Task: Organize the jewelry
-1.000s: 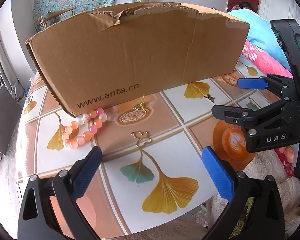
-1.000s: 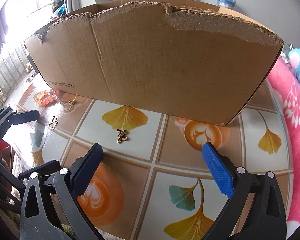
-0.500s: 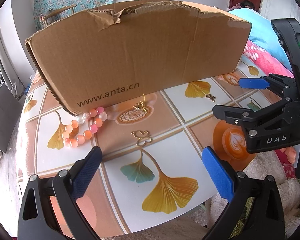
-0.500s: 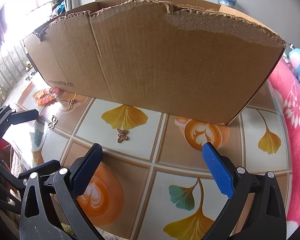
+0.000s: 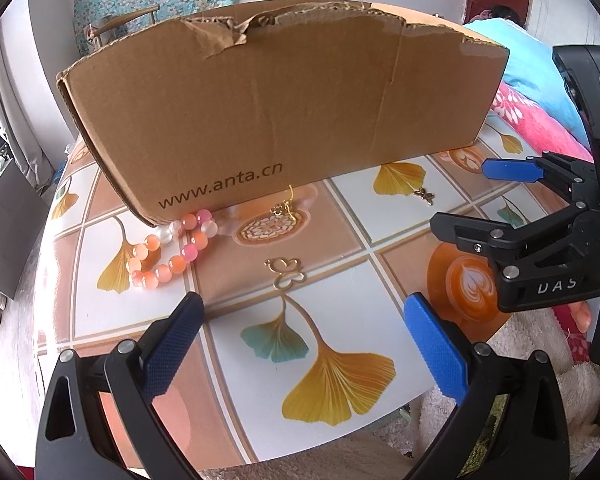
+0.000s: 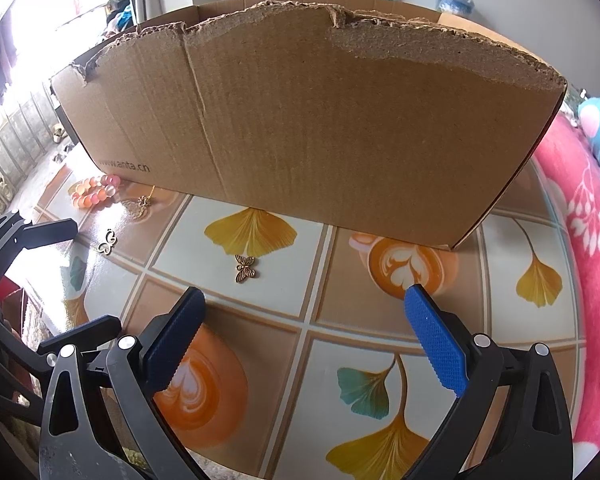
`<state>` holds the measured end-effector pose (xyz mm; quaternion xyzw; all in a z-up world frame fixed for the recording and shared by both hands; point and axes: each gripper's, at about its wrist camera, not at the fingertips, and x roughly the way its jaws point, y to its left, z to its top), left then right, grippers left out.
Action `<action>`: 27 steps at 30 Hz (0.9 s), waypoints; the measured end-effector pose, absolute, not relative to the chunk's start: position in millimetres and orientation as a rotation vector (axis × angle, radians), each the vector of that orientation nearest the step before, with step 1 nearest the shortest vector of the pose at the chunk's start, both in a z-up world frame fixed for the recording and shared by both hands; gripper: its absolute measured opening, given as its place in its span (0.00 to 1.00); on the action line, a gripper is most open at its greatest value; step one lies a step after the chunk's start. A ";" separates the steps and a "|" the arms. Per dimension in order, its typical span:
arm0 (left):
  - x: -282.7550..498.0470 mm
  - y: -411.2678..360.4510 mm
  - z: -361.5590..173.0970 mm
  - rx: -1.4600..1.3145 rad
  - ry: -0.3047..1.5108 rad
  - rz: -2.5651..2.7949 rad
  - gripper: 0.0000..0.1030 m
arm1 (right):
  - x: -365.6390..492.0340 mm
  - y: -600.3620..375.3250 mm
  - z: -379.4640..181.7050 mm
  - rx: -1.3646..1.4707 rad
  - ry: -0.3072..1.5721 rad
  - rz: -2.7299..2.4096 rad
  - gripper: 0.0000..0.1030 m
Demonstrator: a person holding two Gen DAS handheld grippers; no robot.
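Note:
A pink and orange bead bracelet (image 5: 171,250) (image 6: 94,190) lies against the cardboard box (image 5: 276,120) (image 6: 300,128) at its left corner. A thin gold chain with a flower charm (image 5: 286,208) (image 6: 143,202) lies at the box's foot. A gold open-wire butterfly (image 5: 286,270) (image 6: 108,242) sits just beyond my left gripper (image 5: 300,332), which is open and holds nothing. A bronze butterfly charm (image 6: 245,268) (image 5: 425,196) rests just beyond my right gripper (image 6: 304,332) (image 5: 488,196), open and holding nothing.
The table (image 5: 340,312) (image 6: 340,320) has a ginkgo-leaf and latte-art cloth; its near edge runs close under both grippers. A pink blanket (image 6: 588,216) lies to the right. A chair (image 5: 120,20) and patterned curtain stand behind the box.
Both views have shifted only very slightly; the box sits a touch lower in the left wrist view. The jewelry has not moved and both grippers stay open.

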<state>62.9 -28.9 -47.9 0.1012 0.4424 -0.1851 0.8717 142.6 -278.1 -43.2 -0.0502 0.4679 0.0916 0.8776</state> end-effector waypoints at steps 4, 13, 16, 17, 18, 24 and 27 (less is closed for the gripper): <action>63.7 -28.5 -47.7 0.215 0.919 -0.399 0.96 | 137.1 -281.7 -37.8 -0.083 0.954 0.221 0.92; 60.1 -24.8 -47.8 0.213 0.878 -0.409 0.96 | 119.8 -290.1 -6.3 -0.049 0.826 0.260 0.89; 52.9 -23.6 -44.4 0.230 0.825 -0.410 0.94 | 121.4 -285.2 -10.0 -0.038 0.856 0.301 0.79; 50.4 -23.3 -43.4 0.237 0.808 -0.413 0.94 | 124.7 -280.7 -12.6 -0.043 0.877 0.311 0.73; 48.1 -23.3 -42.8 0.246 0.793 -0.418 0.92 | 127.5 -278.1 -14.7 -0.048 0.891 0.315 0.66; 48.8 -16.6 -44.2 0.213 0.793 -0.439 0.70 | 143.7 -263.7 -28.7 -0.073 0.969 0.329 0.34; 52.3 -10.2 -41.1 0.170 0.803 -0.433 0.57 | 146.0 -260.4 -33.3 -0.097 0.989 0.310 0.23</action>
